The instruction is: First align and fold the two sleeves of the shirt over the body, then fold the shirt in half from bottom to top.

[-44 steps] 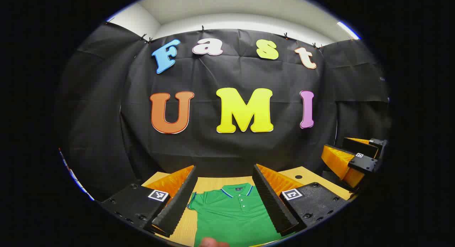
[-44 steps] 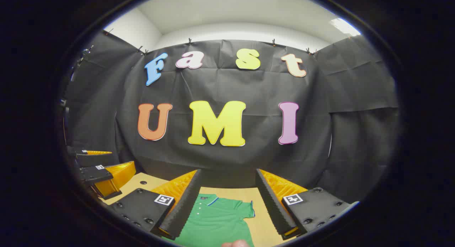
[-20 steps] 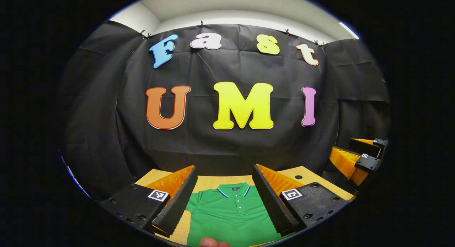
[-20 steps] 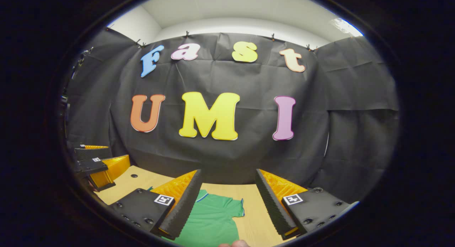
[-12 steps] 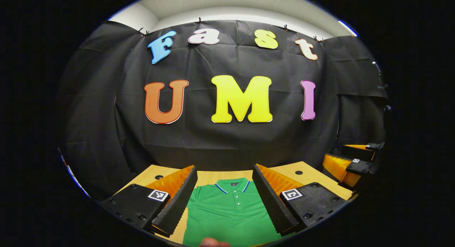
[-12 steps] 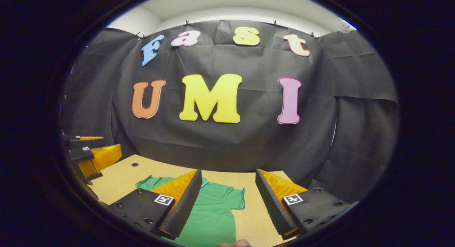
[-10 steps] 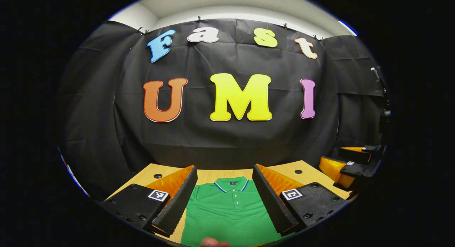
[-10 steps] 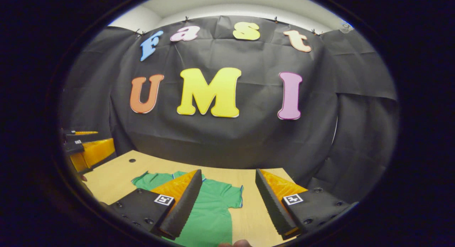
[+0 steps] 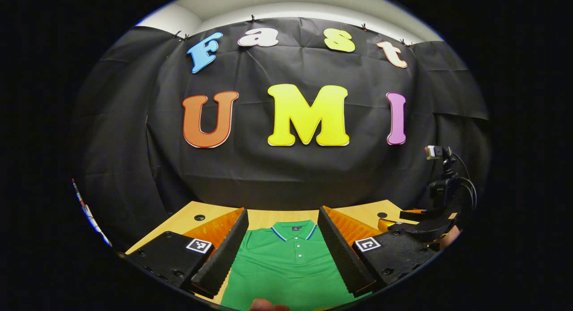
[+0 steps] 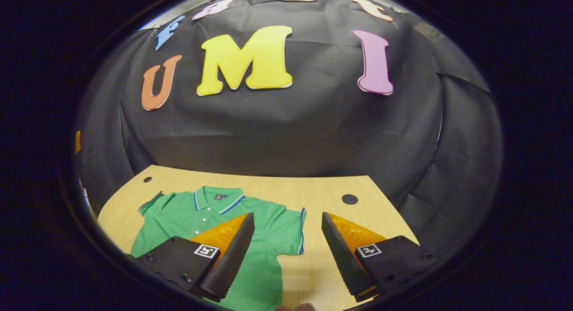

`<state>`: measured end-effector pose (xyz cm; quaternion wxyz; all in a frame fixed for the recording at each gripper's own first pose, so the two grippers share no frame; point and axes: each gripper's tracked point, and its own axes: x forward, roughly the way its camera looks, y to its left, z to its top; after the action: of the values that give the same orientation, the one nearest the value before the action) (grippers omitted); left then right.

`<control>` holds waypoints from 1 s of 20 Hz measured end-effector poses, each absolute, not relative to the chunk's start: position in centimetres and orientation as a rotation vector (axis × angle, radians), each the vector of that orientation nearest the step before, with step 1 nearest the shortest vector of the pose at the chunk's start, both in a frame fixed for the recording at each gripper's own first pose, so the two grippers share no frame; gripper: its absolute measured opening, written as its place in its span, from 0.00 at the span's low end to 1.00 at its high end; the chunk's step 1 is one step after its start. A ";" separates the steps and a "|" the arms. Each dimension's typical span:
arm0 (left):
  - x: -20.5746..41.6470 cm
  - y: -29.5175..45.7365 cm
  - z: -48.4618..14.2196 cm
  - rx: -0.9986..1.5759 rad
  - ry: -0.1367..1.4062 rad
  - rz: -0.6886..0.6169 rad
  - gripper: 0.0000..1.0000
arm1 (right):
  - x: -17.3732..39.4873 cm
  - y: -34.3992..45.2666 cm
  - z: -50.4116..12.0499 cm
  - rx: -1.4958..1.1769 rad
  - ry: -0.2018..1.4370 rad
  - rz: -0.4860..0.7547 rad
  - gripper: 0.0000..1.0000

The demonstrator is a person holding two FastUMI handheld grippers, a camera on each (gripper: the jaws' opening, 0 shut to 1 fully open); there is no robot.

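On the table (image 10: 313,188) the shirt (image 10: 264,239) is lying flat, sleeves unfolded; the left gripper (image 9: 283,239) is being held wide above its collar; the right gripper (image 10: 288,244) is being held wide over the right sleeve (image 10: 291,226).

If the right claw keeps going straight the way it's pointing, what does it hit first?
Probably the green polo shirt's right sleeve, lying flat on the wooden table. The open right claw frames it, though depth is unclear.
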<state>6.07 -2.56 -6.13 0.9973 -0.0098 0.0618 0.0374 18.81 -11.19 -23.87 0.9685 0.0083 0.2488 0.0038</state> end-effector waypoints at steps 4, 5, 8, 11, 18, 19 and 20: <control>6.6 -1.1 -7.2 -0.025 0.154 0.120 1.00 | 22.3 -12.2 -28.3 0.007 0.572 0.030 0.94; 6.7 -0.7 -7.3 -0.024 0.156 0.131 1.00 | 23.0 -12.4 -29.3 0.003 0.589 0.031 0.95; 7.1 -0.3 -7.9 -0.027 0.174 0.155 1.00 | 24.9 -12.5 -31.9 -0.004 0.633 0.038 0.94; 7.4 -0.4 -8.6 -0.034 0.193 0.160 1.00 | 26.2 -12.3 -34.1 -0.003 0.655 0.040 0.95; 7.0 -0.6 -10.4 -0.012 0.249 0.174 1.00 | 27.3 -12.5 -39.2 0.047 0.751 0.047 0.84; 7.0 -0.5 -10.6 -0.005 0.255 0.175 1.00 | 27.4 -12.6 -39.7 0.051 0.764 0.038 0.78; 7.0 -0.5 -10.6 -0.004 0.258 0.177 1.00 | 27.5 -12.7 -40.2 0.052 0.778 0.027 0.66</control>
<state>7.02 -0.47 -10.60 0.9878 -0.0020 0.1283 0.0882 27.47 -12.70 -40.18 0.9249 0.0255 0.3792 0.0133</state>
